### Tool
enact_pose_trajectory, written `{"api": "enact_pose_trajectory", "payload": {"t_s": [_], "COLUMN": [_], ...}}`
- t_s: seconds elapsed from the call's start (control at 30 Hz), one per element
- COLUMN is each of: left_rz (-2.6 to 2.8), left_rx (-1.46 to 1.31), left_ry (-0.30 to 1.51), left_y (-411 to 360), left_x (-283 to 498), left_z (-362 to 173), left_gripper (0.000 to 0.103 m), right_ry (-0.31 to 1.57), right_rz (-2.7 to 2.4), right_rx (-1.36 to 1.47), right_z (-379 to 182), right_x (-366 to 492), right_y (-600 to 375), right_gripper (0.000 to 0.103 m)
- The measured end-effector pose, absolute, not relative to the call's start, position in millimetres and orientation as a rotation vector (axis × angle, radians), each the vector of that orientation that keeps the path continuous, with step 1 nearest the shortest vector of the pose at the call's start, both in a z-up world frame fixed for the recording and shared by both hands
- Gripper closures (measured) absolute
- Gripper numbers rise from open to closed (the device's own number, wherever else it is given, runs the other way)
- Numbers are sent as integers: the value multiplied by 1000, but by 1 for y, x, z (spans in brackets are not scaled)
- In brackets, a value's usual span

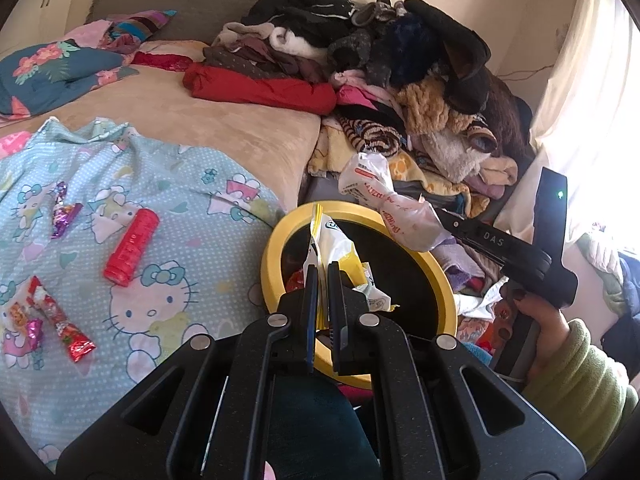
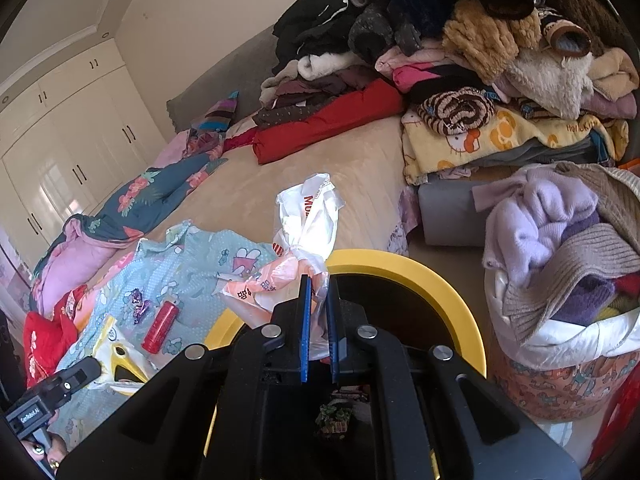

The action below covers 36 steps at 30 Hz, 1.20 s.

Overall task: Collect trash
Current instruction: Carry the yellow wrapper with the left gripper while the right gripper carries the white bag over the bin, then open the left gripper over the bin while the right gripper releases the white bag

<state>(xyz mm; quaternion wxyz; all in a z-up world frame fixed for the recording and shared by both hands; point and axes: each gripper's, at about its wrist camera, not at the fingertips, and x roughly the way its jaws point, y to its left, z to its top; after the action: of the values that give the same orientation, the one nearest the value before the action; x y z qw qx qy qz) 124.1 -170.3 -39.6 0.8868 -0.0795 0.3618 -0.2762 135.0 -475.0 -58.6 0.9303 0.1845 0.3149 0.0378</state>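
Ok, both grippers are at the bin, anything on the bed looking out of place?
Yes. Trash lies loose on the Hello Kitty sheet: a red tube, a purple wrapper and red candy wrappers, all outside the yellow bin.

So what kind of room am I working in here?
Most likely a bedroom: a bed under a Hello Kitty sheet, a heap of clothes along its far side, and white built-in wardrobes on the wall.
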Motion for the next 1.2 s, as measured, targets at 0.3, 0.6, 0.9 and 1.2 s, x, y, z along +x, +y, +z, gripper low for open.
{"api": "enact_pose_trajectory", "payload": {"t_s": [0.3,0.6,0.9,1.2], "left_rz": [-590,-586,-587,-593], "left_rx": [-138,-117,-91,-74], "left_ry": [790,832,853,874], "left_y": [-193,-207,-221,-231], "left_x": [131,140,148,158], "left_z": [-54,-72,-82,-88], "left_gripper": [101,101,101,80], "right_ry": [699,760,804,804], "right_rz": [90,85,72,52], "right_rx": [382,348,365,440], "right_z": [-71,-80,-90,-94], "right_x": [140,144,147,146], "right_y": [-482,-483,-489,-500], "right_gripper": [95,95,95,69]}}
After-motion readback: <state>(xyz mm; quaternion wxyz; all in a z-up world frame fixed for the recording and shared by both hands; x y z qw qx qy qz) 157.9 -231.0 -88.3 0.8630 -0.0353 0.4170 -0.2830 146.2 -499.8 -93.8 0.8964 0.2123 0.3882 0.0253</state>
